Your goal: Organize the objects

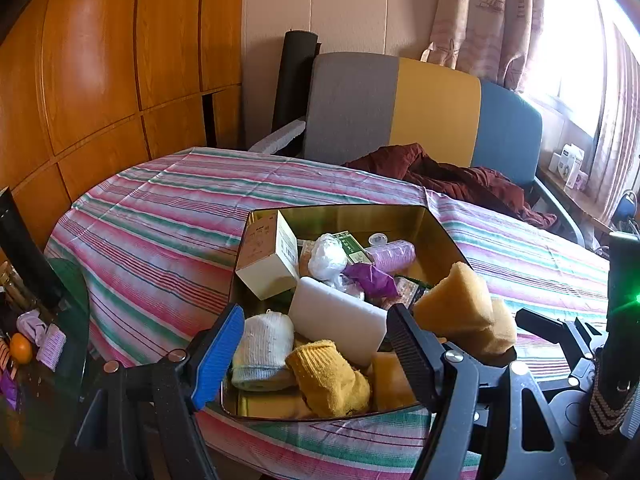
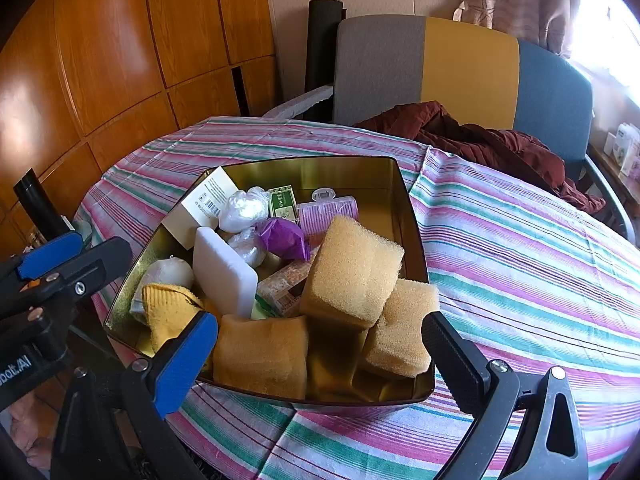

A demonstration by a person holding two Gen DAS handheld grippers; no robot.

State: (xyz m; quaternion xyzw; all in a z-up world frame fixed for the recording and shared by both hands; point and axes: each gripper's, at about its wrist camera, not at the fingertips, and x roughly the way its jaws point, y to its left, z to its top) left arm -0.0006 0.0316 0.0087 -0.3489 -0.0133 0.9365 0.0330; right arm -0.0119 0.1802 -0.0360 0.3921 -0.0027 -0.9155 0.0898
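Left gripper [image 1: 316, 344] was spread wide and held nothing, hovering over the near left corner of the tin [image 1: 340, 212]; right gripper [image 2: 320, 344] was also spread and empty, over the tin's near edge, fingers either side of the sponges. The tin sat on the striped cloth [image 2: 520, 240] toward the table's near side. Inside, near left: a white sock [image 1: 264, 340] touching a yellow sock [image 1: 328, 376]. A white foam block [image 2: 222, 268] stood tilted just behind them. Near right: three tan sponges, one sponge [image 2: 352, 268] piled on top, another [image 2: 400, 328] leaning at the right wall, a third [image 2: 260, 356] at the near wall. Far left: a cream box [image 1: 268, 256] leaned on the wall. Middle: a white bag [image 2: 244, 210], a purple wrap [image 2: 284, 238], a green packet [image 2: 284, 202]. Far: a lilac roller [image 2: 328, 210]. Beyond the table stood a chair [image 2: 460, 68] with a maroon garment [image 2: 480, 140] draped onto the table's far right edge. Wood panels [image 1: 100, 60] were at left, curtains [image 1: 500, 12] at far right.
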